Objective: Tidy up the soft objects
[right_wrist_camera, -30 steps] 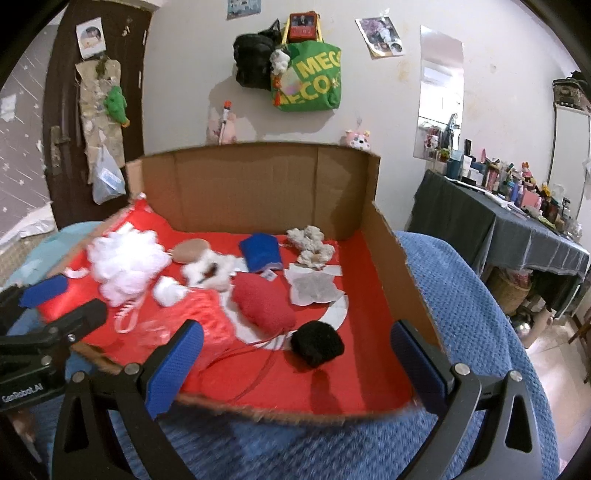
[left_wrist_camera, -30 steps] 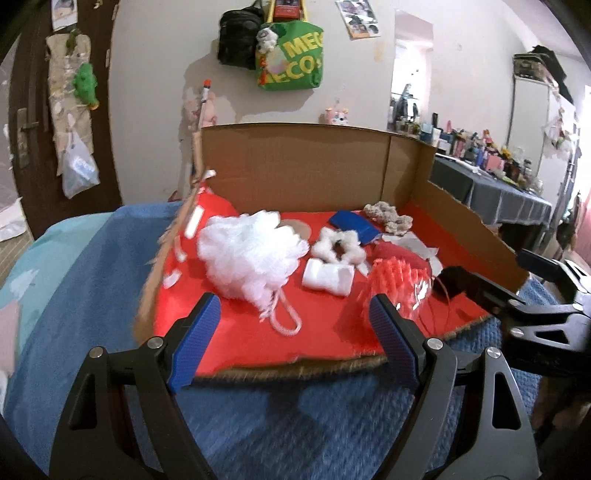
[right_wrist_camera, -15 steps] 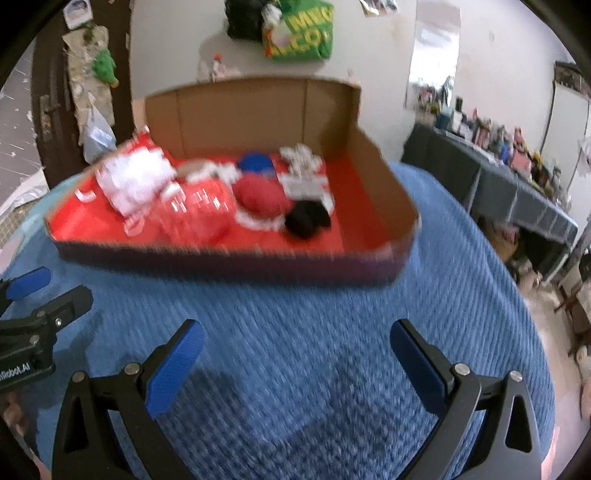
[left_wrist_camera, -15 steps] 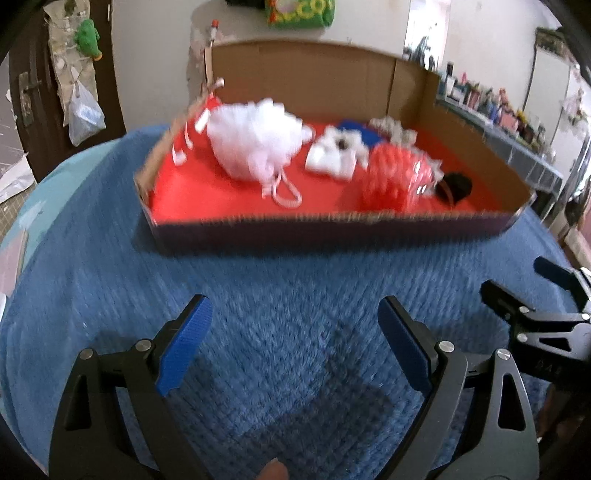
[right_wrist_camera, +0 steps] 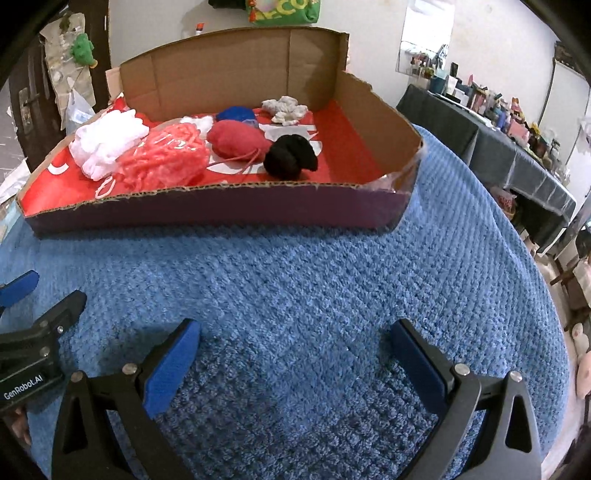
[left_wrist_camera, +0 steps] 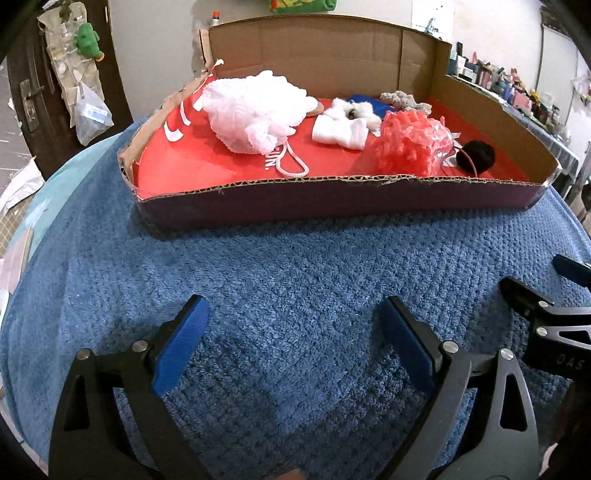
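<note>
A shallow cardboard box (left_wrist_camera: 332, 201) with a red floor sits on a blue blanket (left_wrist_camera: 295, 280); it also shows in the right wrist view (right_wrist_camera: 221, 210). In it lie a white mesh puff (left_wrist_camera: 255, 110), a coral mesh puff (left_wrist_camera: 413, 144), a black pompom (left_wrist_camera: 476, 157), a white roll (left_wrist_camera: 340, 134), a red ball (right_wrist_camera: 236, 140), a blue piece (right_wrist_camera: 236, 112) and a grey-white piece (right_wrist_camera: 286, 109). My left gripper (left_wrist_camera: 295, 347) is open and empty over the blanket, well short of the box. My right gripper (right_wrist_camera: 295, 360) is open and empty beside it.
A dark door (left_wrist_camera: 48, 85) with hanging bags stands at the left. A grey-covered table (right_wrist_camera: 498, 147) with many small bottles is at the right. A green bag (right_wrist_camera: 284, 11) hangs on the wall behind the box.
Both grippers have pulled back from the box's front edge and tilted down over the blanket. Both stay open and empty. The objects in the box have not moved.
</note>
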The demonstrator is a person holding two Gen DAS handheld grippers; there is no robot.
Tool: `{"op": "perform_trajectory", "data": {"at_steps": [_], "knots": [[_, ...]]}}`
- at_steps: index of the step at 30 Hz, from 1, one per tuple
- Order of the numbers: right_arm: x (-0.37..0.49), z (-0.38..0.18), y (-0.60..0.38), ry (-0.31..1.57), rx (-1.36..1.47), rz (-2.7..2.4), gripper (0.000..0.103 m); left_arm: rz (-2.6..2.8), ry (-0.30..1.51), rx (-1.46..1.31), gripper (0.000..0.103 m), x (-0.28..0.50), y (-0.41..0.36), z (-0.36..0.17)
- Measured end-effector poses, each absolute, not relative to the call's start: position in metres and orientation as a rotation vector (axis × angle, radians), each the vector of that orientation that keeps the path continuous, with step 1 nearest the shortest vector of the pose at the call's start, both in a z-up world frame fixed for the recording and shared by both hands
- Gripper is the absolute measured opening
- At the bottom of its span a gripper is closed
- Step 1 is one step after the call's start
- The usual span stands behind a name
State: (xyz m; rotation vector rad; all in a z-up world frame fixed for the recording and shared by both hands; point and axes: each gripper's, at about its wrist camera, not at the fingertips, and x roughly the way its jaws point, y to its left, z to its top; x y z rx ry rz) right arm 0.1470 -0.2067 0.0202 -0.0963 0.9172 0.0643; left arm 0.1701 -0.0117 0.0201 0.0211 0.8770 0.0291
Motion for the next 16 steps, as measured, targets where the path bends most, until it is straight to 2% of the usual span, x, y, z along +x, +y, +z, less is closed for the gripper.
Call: {"op": "perform_trajectory", "data": {"at_steps": [16], "knots": [[0.1497, 0.02, -0.2031, 0.919, -0.092, 0.057, 0.103, 0.043, 0.873, 0.032, 0.095, 0.1705, -0.0144, 0.0194]]}}
